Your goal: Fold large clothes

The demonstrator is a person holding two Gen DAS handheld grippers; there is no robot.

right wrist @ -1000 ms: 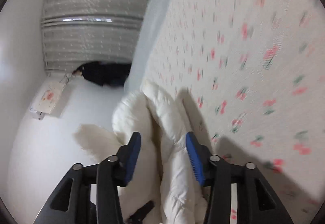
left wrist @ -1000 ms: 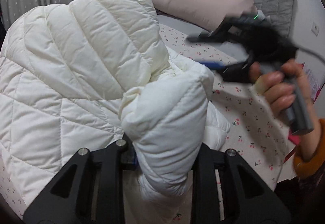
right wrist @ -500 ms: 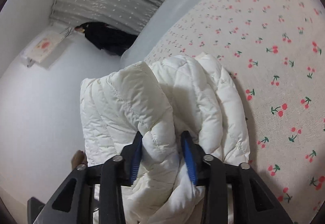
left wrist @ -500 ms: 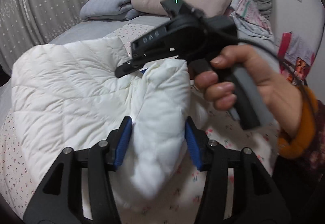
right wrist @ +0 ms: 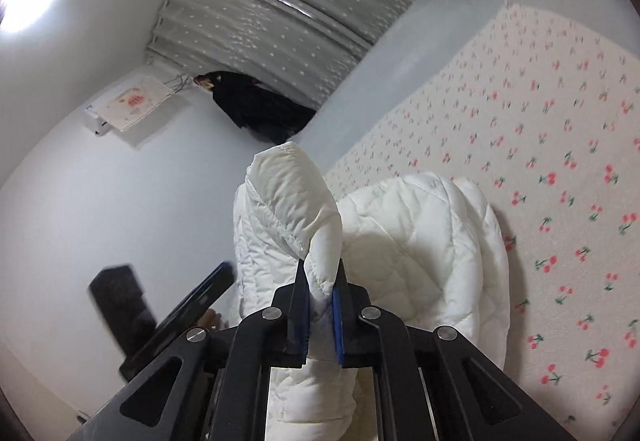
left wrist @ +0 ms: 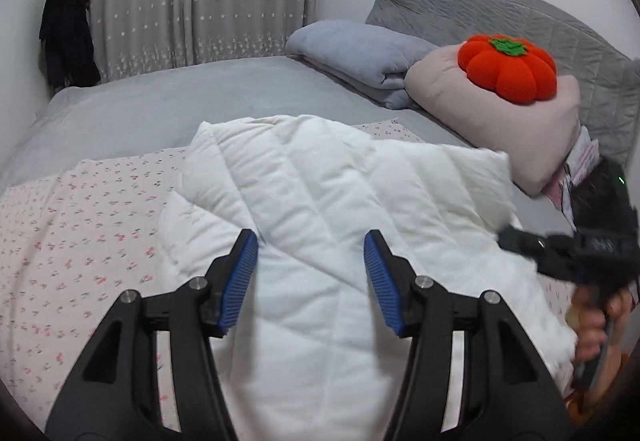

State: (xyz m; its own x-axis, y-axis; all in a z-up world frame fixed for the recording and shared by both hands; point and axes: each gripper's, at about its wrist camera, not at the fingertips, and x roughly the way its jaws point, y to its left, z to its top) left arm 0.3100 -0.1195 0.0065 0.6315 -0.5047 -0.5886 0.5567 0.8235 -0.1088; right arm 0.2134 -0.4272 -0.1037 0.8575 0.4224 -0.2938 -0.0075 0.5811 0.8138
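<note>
From the left wrist camera, the left gripper hangs over the white jacket with its blue pads wide apart and nothing between them; the jacket lies spread on the cherry-print sheet of the bed, near a beige pillow that carries an orange pumpkin cushion, and the right gripper is a dark blur at the jacket's right edge. From the right wrist camera, the right gripper has its pads closed on a fold of the jacket, which stands up between them, while the rest of the jacket rests on the sheet and the left gripper shows, blurred, at the lower left.
</note>
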